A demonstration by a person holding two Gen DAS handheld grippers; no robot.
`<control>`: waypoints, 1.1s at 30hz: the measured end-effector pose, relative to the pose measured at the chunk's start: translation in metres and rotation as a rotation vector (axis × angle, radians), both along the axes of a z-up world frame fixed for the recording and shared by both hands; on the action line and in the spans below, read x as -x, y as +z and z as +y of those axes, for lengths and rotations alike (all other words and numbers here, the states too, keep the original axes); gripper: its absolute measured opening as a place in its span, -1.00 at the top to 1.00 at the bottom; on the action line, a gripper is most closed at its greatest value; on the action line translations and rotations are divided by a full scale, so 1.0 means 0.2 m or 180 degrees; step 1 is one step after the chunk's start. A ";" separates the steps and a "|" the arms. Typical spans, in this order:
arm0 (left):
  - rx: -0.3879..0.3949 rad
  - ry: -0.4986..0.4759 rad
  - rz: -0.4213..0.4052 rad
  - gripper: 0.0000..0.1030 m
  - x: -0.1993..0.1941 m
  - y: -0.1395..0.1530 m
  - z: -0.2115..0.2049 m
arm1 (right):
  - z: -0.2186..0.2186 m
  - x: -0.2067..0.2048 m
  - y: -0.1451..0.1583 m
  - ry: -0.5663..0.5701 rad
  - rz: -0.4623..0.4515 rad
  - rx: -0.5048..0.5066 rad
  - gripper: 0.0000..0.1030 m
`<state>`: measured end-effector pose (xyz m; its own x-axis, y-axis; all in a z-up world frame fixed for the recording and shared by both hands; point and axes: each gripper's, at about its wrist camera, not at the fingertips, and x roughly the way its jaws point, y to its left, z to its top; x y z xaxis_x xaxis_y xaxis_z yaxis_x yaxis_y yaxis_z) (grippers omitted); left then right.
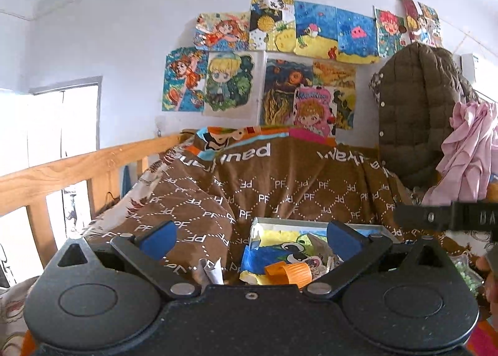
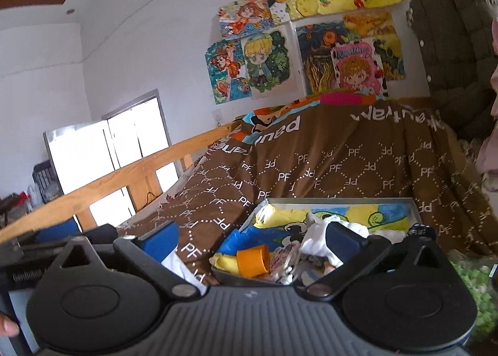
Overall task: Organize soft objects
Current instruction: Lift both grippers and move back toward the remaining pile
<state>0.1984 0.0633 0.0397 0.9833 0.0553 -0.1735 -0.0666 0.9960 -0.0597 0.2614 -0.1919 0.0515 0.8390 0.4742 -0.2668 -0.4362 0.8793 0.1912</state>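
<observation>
Your left gripper (image 1: pixel 250 239) hangs with jaws wide, nothing between them; the shallow grey tray with a cartoon-printed lining (image 1: pixel 311 222) sits just ahead, toward the right jaw. Your right gripper (image 2: pixel 252 239) is likewise spread wide and empty, tray wall (image 2: pixel 336 200) straight ahead. Inside: crumpled white cloth (image 2: pixel 314 239) by the right jaw, an orange ribbed plastic cup (image 2: pixel 253 261) between the jaws. The tray rests on the brown PF-patterned quilt (image 2: pixel 326 156), likely as the collecting bin, so both grippers wait open over it

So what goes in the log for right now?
left gripper: open, empty | right gripper: open, empty | shallow grey tray: on brown PF-print blanket
</observation>
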 end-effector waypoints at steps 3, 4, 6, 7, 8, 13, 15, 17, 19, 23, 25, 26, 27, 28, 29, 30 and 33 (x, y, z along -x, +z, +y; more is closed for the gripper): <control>0.0016 0.0045 -0.0042 -0.98 0.10 0.02 -0.01 | 0.02 0.12 0.01 -0.0011 -0.0113 0.0108 -0.99; 0.0018 0.0061 -0.0052 -0.98 0.14 0.02 -0.02 | 0.02 0.16 0.01 -0.0014 -0.0141 0.0126 -0.99; 0.0011 0.0090 -0.0056 -0.98 0.19 0.02 -0.03 | 0.02 0.22 0.01 -0.0013 -0.0167 0.0138 -0.99; 0.0005 0.0103 -0.0056 -0.98 0.22 0.02 -0.04 | 0.02 0.25 0.01 -0.0013 -0.0172 0.0136 -0.99; 0.0000 0.0117 -0.0054 -0.98 0.25 0.03 -0.05 | 0.02 0.27 0.01 -0.0006 -0.0169 0.0136 -0.99; 0.0003 0.0189 -0.0014 -0.98 0.39 0.02 -0.08 | -0.01 0.40 0.00 0.0010 -0.0180 0.0161 -0.99; 0.0016 0.0220 0.0021 -0.98 0.44 0.01 -0.08 | -0.02 0.43 -0.01 0.0009 -0.0154 0.0177 -0.99; 0.0039 0.0245 0.0072 -0.98 0.47 0.00 -0.08 | -0.03 0.47 -0.02 -0.0016 -0.0099 0.0203 -0.99; 0.0070 0.0255 0.0161 -0.98 0.50 -0.01 -0.08 | -0.05 0.51 -0.04 -0.0052 -0.0025 0.0219 -0.99; 0.0142 0.0222 0.0394 -0.98 0.53 -0.05 -0.06 | -0.07 0.56 -0.09 -0.0132 0.0188 0.0277 -0.99; 0.0229 0.0217 0.0533 -0.98 0.54 -0.07 -0.04 | -0.08 0.57 -0.12 -0.0147 0.0311 0.0290 -0.99; 0.0277 0.0212 0.0600 -0.98 0.54 -0.08 -0.03 | -0.08 0.58 -0.13 -0.0145 0.0356 0.0307 -0.99; 0.0304 0.0203 0.0673 -0.98 0.54 -0.09 -0.03 | -0.08 0.58 -0.14 -0.0145 0.0396 0.0339 -0.99; 0.0312 0.0199 0.0737 -0.98 0.54 -0.10 -0.03 | -0.07 0.59 -0.15 -0.0154 0.0426 0.0387 -0.99; 0.0307 0.0204 0.0791 -0.98 0.54 -0.11 -0.02 | -0.06 0.60 -0.16 -0.0164 0.0445 0.0440 -0.99; 0.0292 0.0211 0.0827 -0.98 0.54 -0.12 -0.03 | -0.05 0.61 -0.17 -0.0168 0.0460 0.0485 -0.99; 0.0244 0.0209 0.0885 -0.98 0.55 -0.13 -0.04 | -0.03 0.64 -0.20 -0.0154 0.0504 0.0580 -0.99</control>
<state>0.0877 0.0555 0.0129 0.8921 0.0937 -0.4419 -0.1553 0.9823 -0.1052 0.1331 -0.1982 0.0124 0.8005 0.3666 -0.4742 -0.3700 0.9246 0.0903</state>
